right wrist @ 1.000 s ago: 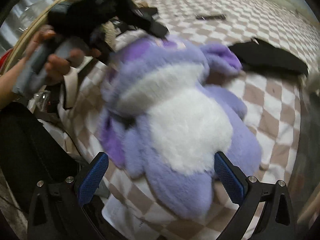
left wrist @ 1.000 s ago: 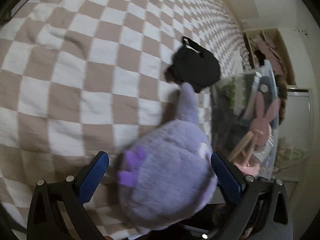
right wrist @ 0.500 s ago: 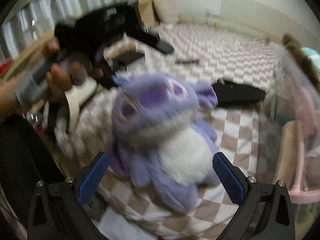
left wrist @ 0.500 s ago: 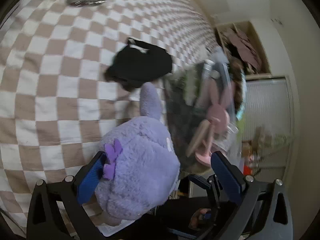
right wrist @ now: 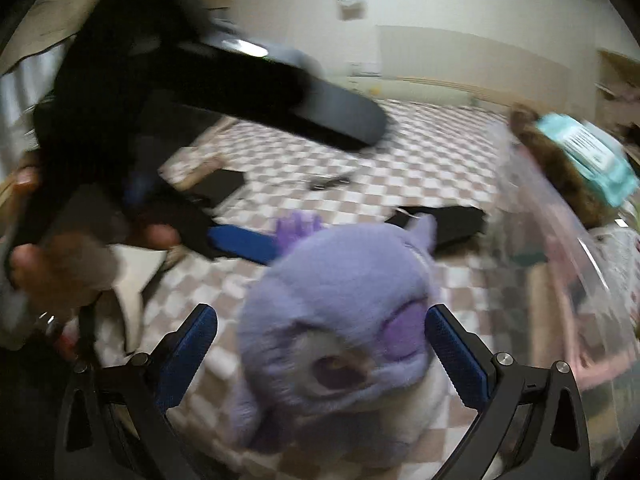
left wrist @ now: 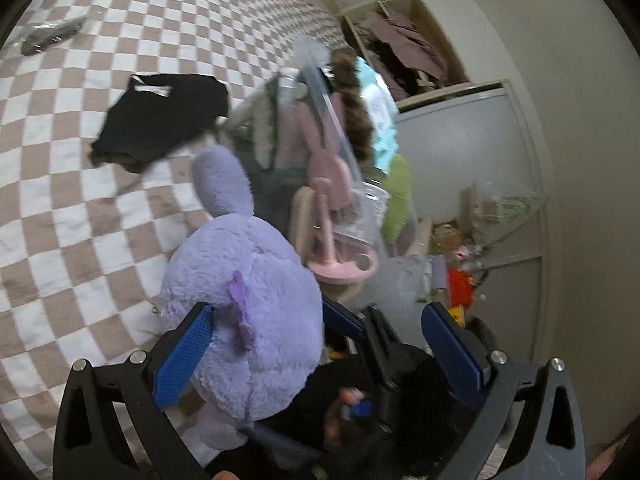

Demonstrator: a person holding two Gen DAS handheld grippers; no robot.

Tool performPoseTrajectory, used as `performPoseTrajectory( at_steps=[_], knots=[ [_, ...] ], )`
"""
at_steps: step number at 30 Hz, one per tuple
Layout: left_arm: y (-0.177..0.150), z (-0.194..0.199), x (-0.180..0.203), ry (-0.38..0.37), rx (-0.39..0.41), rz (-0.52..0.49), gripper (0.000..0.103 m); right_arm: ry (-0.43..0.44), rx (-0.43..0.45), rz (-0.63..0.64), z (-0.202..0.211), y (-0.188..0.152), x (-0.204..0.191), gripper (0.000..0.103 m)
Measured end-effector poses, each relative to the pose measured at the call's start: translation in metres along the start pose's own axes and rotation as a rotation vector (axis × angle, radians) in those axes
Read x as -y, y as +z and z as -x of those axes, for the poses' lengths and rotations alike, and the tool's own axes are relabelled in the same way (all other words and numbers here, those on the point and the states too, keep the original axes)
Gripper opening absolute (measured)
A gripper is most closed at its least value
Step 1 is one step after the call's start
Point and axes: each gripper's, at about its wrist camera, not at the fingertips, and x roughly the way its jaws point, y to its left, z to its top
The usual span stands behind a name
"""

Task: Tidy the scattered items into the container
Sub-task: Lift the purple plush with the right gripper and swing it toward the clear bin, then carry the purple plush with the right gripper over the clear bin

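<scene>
A purple plush toy [left wrist: 248, 288] with a white belly hangs above the checkered bed, close beside the clear container [left wrist: 340, 132]. My left gripper [left wrist: 316, 316] is open, its left finger [left wrist: 180, 356] against the plush's back. My right gripper [right wrist: 320, 314] is open too, and the plush's face [right wrist: 340, 312] fills the space between its fingers. In the right wrist view the left gripper's blue finger [right wrist: 240, 244] touches the plush from behind. The plush seems pinched between the two grippers. The container [right wrist: 560, 220] is packed with a pink rabbit stand, brown fur and a teal pack.
A black garment [left wrist: 160, 116] lies on the checkered blanket [left wrist: 60, 200] just left of the container. A dark wrapped item [left wrist: 48, 34] lies farther up the bed. An open wardrobe [left wrist: 404, 48] and a cluttered shelf [left wrist: 460, 272] stand behind. A hand [right wrist: 60, 256] holds the left gripper.
The plush has risen off the bed and moved toward the container. Both grippers rose with it and tilted, and the container now looms closer in both views.
</scene>
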Motion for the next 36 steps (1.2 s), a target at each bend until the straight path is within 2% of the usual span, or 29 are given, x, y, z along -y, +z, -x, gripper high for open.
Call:
performPoseTrajectory(
  at_steps=[1,4,6,8,10,14,16,20,23,25,33,36],
  knots=[
    [0.000,0.000,0.002,-0.015,-0.003,-0.003,0.102,-0.020,-0.015,-0.026,-0.003,-0.001,0.006,0.103],
    [0.000,-0.001,0.006,-0.010,0.002,-0.023,0.102,0.064,-0.052,-0.125,-0.009,-0.005,0.031,0.102],
    [0.002,0.001,0.006,0.037,0.023,-0.039,0.102,0.106,-0.067,-0.157,-0.010,-0.005,0.043,0.094],
    [0.003,0.000,0.003,0.110,0.042,-0.059,0.102,0.125,-0.068,-0.186,-0.007,-0.002,0.051,0.094],
    [0.005,-0.004,-0.006,0.144,0.035,-0.043,0.102,0.143,-0.068,-0.222,-0.001,-0.003,0.059,0.094],
    [0.005,-0.022,-0.022,0.147,-0.008,0.024,0.102,0.176,-0.071,-0.265,0.005,-0.006,0.072,0.094],
    [0.004,-0.034,-0.021,0.168,-0.032,0.011,0.102,0.184,-0.070,-0.260,0.005,-0.008,0.074,0.094],
    [0.001,-0.051,-0.013,0.158,-0.083,-0.015,0.102,0.205,-0.078,-0.222,0.003,-0.010,0.069,0.094],
    [-0.004,-0.063,-0.007,0.242,-0.103,-0.074,0.102,0.208,-0.081,-0.199,-0.002,-0.012,0.065,0.096],
    [-0.006,-0.067,-0.008,0.262,-0.111,-0.072,0.100,0.211,-0.087,-0.198,-0.005,-0.014,0.063,0.096],
    [-0.009,-0.063,-0.002,0.249,-0.116,-0.085,0.091,0.203,-0.063,-0.171,0.000,-0.014,0.054,0.101],
    [-0.010,-0.066,0.001,0.278,-0.140,-0.111,0.091,0.175,-0.102,-0.118,-0.012,-0.016,0.047,0.099]
  ],
)
